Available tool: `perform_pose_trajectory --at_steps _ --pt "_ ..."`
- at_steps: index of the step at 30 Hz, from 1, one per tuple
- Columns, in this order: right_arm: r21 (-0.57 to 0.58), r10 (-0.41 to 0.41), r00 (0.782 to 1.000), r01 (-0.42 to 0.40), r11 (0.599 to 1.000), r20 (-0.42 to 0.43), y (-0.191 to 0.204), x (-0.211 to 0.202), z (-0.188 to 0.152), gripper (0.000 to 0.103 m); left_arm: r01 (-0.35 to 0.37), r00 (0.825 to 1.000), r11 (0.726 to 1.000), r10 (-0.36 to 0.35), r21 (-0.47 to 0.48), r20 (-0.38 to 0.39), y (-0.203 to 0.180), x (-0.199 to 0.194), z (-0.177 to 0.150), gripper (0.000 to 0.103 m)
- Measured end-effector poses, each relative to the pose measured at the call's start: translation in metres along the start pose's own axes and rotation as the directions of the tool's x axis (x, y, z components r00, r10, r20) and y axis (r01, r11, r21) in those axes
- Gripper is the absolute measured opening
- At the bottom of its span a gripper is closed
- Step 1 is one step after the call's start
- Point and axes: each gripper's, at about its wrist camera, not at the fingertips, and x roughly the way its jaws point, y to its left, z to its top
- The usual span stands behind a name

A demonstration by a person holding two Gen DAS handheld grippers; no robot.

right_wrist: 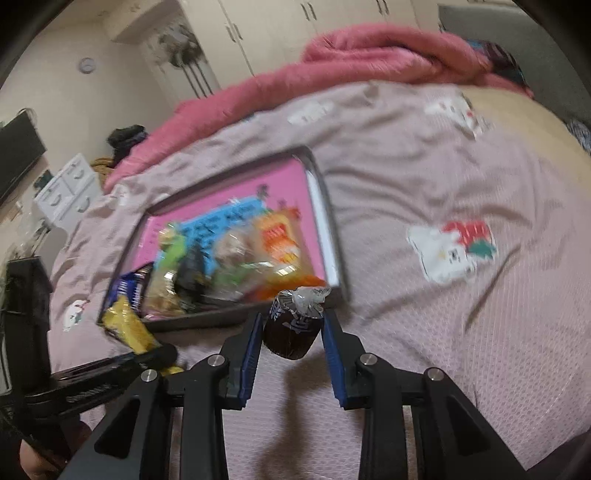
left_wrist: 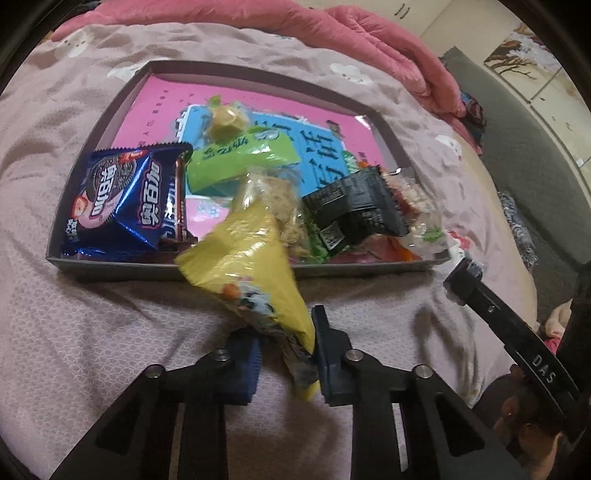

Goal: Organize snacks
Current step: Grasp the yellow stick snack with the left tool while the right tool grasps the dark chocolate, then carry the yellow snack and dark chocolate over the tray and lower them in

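Note:
My left gripper [left_wrist: 286,343] is shut on the tail of a yellow snack packet [left_wrist: 243,266], whose far end hangs over the near rim of the grey tray [left_wrist: 129,264]. The tray lies on the bed and holds a blue cookie packet [left_wrist: 122,199], a green packet [left_wrist: 240,158], a black packet [left_wrist: 354,210] and a yellowish candy [left_wrist: 225,116]. My right gripper [right_wrist: 291,325] is shut on a brown wrapped candy [right_wrist: 291,328], just short of the tray's [right_wrist: 332,254] near right corner. The yellow packet [right_wrist: 129,325] and left gripper also show in the right wrist view.
The tray has a pink and blue printed bottom [left_wrist: 155,103]. The bed is covered by a mauve patterned sheet [right_wrist: 461,314]. A pink quilt [left_wrist: 369,40] is bunched along the far side. White cupboards [right_wrist: 258,22] stand behind. The right gripper's finger [left_wrist: 476,291] reaches in beside the tray.

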Motion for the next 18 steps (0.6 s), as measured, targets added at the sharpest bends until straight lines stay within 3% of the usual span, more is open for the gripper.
perform_pose_trajectory --at_steps 3,10,18 --pt "-0.027 0.030 0.999 -0.029 0.999 0.036 0.008 -0.007 0.002 0.033 0.015 1.000 1.000 -0.015 0.016 0.023 -0.002 -0.012 0.001 0.016" --pt "-0.040 0.052 0.997 -0.050 0.998 0.057 0.013 -0.010 0.006 0.033 0.030 0.995 0.998 -0.034 0.051 0.090 -0.005 -0.039 0.006 0.014" --pt "-0.054 0.033 0.995 -0.028 0.998 0.095 0.011 -0.015 0.013 0.033 0.007 0.973 0.996 -0.027 0.084 0.230 -0.004 -0.078 0.021 0.014"
